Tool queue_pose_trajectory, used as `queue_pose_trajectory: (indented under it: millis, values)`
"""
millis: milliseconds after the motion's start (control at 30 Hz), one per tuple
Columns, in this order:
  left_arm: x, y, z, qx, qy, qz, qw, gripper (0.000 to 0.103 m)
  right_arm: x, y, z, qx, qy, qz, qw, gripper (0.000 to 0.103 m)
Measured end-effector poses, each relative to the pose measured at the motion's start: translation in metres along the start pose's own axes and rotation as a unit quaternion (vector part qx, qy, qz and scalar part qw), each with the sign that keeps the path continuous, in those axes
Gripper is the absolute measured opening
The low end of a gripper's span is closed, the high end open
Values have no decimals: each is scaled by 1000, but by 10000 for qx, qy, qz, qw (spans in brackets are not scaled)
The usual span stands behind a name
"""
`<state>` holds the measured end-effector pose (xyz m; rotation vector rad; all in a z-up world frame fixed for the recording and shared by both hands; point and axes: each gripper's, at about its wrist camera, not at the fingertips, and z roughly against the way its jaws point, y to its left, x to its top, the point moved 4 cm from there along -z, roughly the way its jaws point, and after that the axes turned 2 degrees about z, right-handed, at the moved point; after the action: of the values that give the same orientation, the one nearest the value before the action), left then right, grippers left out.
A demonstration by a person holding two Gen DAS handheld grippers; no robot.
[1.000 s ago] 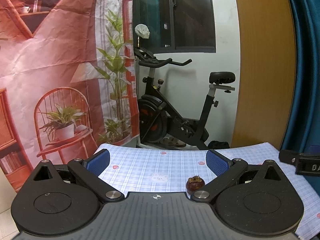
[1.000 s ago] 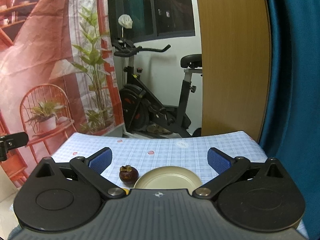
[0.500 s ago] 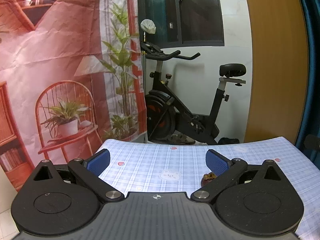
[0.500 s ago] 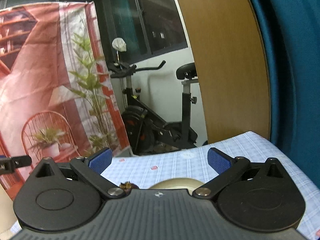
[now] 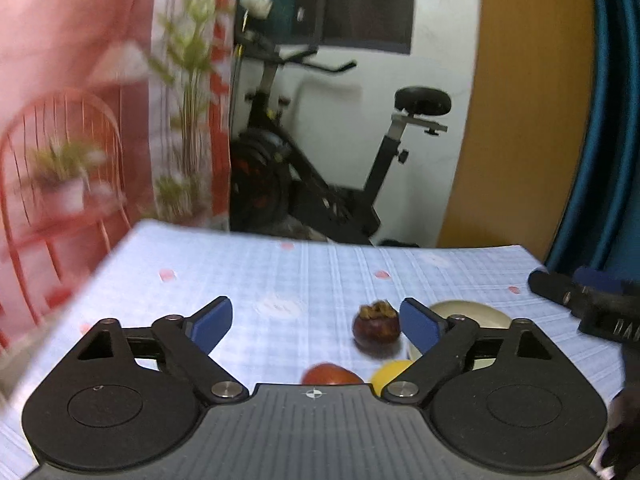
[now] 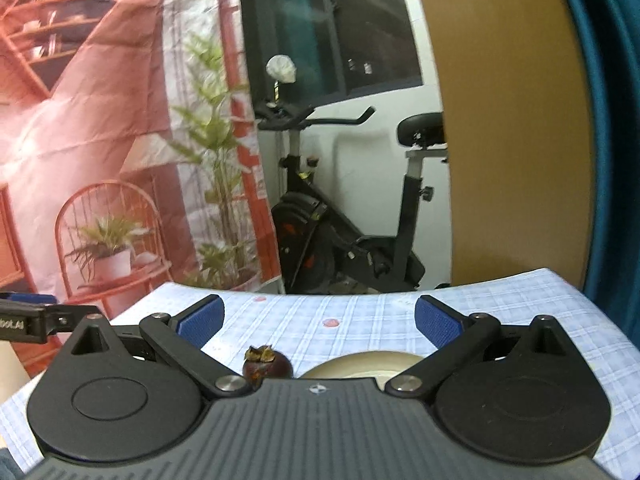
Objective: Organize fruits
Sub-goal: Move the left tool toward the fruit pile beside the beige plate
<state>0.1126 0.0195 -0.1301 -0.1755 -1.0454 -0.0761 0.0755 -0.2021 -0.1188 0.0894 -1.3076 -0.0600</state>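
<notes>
three fruits sit on the table; mangosteen at 2 o'clock inside left gripper, jaws spread but just narrowing, nothing pinched. right gripper spread, empty. likely firm, light rind: grip across its middle.

The left gripper fills the bottom of the frame. Its blue pads stand wide apart with nothing between them, and the jaws have just been closing a bit. A dark purple mangosteen sits on the checked tablecloth, just left of the right pad. Below it peek a red fruit and a yellow fruit. A tan plate shows behind the right finger. The right gripper pokes in at the right edge.
</notes>
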Motion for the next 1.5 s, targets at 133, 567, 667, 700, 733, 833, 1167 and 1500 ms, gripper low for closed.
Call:
queue_pose_trajectory:
  millis: [133, 567, 667, 700, 733, 833, 1167, 1500]
  values:
    - [-3, 9, -14, 258, 172, 61, 9995, 91, -8, 7, -16, 25, 215, 224, 9995, 99]
    - [-18, 0, -23, 98, 164, -183, 9997, 90, -43, 0, -34, 94, 1087, 258, 9937, 98]
    - [-20, -1, -26, 101, 169, -202, 9996, 90, -48, -4, -35, 120, 1169, 205, 9929, 98]
    - [-21, -2, -27, 129, 187, -221, 9995, 90, -50, -4, -35, 160, 1213, 194, 9923, 98]
    - [-20, -2, -30, 129, 213, -235, 9994, 90, -51, -4, -34, 221, 1255, 184, 9917, 98]
    - [-24, -1, -32, -31, 278, -163, 9995, 90, -55, -1, -32, 380, 1320, 210, 9903, 98]
    - [-35, -10, -37, -369, 525, -267, 9976, 71, -65, 17, -26, 880, 1472, 518, 9838, 77]
    - [-39, -22, -41, -832, 889, -375, 9919, 64, -83, 20, -34, 1152, 1923, 274, 9742, 66]
